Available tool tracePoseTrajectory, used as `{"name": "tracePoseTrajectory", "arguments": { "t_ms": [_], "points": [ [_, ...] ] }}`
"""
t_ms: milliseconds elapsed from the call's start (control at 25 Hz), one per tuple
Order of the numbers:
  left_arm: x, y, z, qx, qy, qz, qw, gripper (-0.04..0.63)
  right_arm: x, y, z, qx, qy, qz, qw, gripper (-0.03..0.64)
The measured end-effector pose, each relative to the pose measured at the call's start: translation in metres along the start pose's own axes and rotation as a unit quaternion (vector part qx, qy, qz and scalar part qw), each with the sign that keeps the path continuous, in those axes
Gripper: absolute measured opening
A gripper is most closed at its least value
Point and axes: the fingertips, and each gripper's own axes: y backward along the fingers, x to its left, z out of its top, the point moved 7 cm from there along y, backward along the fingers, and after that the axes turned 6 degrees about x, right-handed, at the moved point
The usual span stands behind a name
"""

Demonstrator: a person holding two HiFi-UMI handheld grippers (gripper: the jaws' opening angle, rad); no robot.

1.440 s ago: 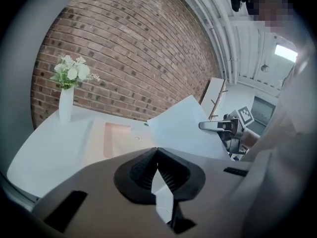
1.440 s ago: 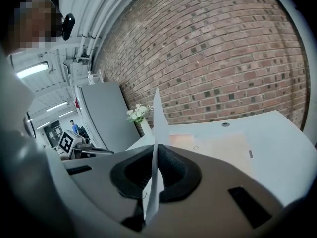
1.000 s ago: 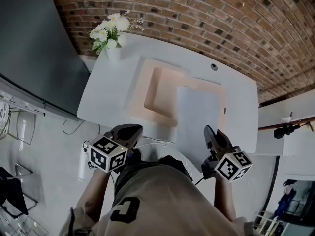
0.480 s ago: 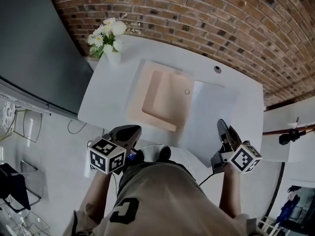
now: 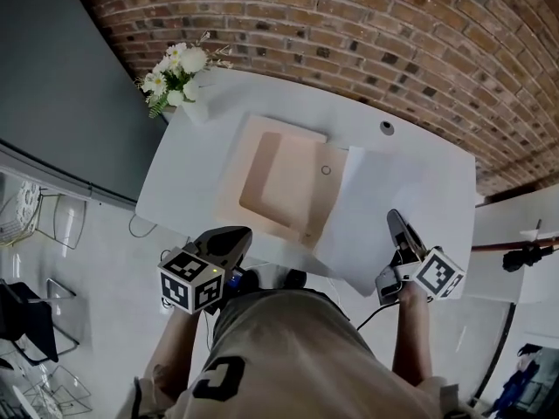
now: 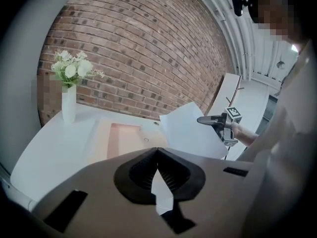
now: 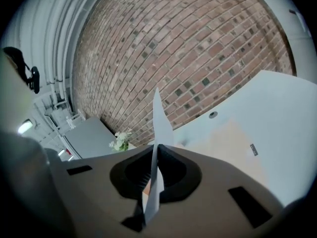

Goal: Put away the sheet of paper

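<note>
1. One sheet of paper [image 5: 380,195] is pinched at its near edge by your right gripper [image 5: 397,227]. The jaws are squeezed tight on it.
2. You hold the paper up over the white table [image 5: 188,168], just beside the peach tray [image 5: 244,160].
3. Your left gripper [image 5: 229,236] hangs near your body. Its jaws are pressed together with nothing in them.
4. The pick-up looks done. The putting away is not done yet. My guess is the paper goes in the tray.

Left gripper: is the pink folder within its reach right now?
Probably yes. The left gripper is shut on nothing, and the pink folder lies uncovered just ahead of it; the right gripper holds the sheet aside.
</note>
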Motion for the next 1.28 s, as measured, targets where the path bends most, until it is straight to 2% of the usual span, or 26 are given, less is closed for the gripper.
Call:
{"name": "tracePoseTrajectory", "arguments": {
  "t_ms": [200, 680, 960, 1280],
  "points": [
    [-0.014, -0.011, 0.004, 0.009, 0.002, 0.018, 0.9998, 0.015, -0.031, -0.004, 0.006, 0.001, -0.056, 0.017, 0.998, 0.025],
    [-0.046, -0.027, 0.013, 0.013, 0.002, 0.067, 0.9977, 0.015, -0.109, -0.024, 0.011, 0.033, -0.107, 0.014, 0.994, 0.025],
    [-0.048, -0.033, 0.018, 0.015, -0.007, 0.066, 0.9977, 0.015, -0.132, -0.038, 0.010, 0.028, -0.142, 0.010, 0.989, 0.025],
    [-0.031, -0.039, 0.018, 0.007, -0.009, 0.039, 0.9992, 0.015, -0.138, -0.048, 0.007, 0.037, -0.131, -0.025, 0.990, 0.025]
  ]
}}
